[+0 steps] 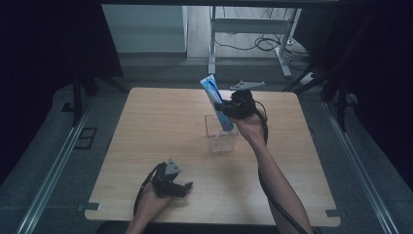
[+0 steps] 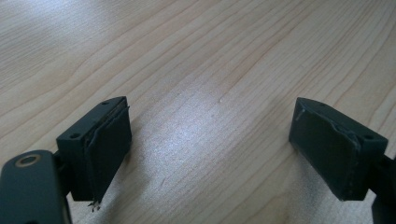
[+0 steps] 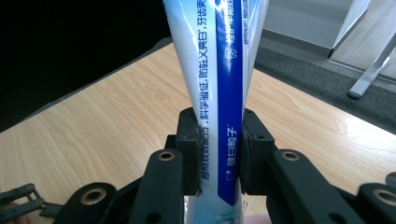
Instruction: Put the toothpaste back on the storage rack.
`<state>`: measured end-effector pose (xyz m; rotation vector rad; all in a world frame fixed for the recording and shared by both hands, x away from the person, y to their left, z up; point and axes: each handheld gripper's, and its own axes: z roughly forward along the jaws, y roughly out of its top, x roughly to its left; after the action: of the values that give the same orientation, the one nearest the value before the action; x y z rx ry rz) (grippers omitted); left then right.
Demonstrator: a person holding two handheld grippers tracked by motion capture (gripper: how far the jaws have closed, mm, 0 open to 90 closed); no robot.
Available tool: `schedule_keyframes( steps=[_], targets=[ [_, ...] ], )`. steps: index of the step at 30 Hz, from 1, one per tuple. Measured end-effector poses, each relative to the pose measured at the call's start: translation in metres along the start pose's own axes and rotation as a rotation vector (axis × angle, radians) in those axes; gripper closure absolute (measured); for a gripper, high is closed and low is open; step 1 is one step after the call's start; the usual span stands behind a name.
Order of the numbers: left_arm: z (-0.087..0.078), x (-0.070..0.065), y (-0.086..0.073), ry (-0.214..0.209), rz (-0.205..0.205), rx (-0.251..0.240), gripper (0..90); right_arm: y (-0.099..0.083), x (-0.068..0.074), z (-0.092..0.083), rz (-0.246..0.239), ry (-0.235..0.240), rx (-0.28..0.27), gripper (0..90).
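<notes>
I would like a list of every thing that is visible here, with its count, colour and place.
toothpaste tube: one, blue and white, tilted, lower end in the clear cup, gripped by the right gripper.
clear cup: one, transparent, near the table's middle.
table: one, light wood, under everything.
desk frame: one, white, on the floor beyond the table.
cables: several, black, on the floor beside that frame.
left gripper: one, black, jaws open above bare wood, near the front edge.
right gripper: one, black, jaws shut on the tube.
forearms: two, from the bottom edge.

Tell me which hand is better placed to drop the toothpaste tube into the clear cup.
Right. The right gripper is clamped on the toothpaste tube directly above the clear cup. The left gripper sits open near the table's front edge.
</notes>
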<state>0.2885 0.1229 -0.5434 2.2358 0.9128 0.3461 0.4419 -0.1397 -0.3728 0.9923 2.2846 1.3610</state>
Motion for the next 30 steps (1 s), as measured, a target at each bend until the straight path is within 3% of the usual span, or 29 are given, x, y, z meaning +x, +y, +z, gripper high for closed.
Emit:
schedule_keyframes(
  steps=[17, 30],
  targets=[
    [0.0, 0.0, 0.0, -0.001, -0.003, 0.002, 13.0, -0.019, -0.003, 0.023, -0.019, -0.03, -0.005, 72.7],
    [0.0, -0.001, 0.0, -0.002, -0.011, 0.001, 13.0, -0.03, -0.004, 0.031, -0.035, -0.044, 0.0, 72.6]
  ],
)
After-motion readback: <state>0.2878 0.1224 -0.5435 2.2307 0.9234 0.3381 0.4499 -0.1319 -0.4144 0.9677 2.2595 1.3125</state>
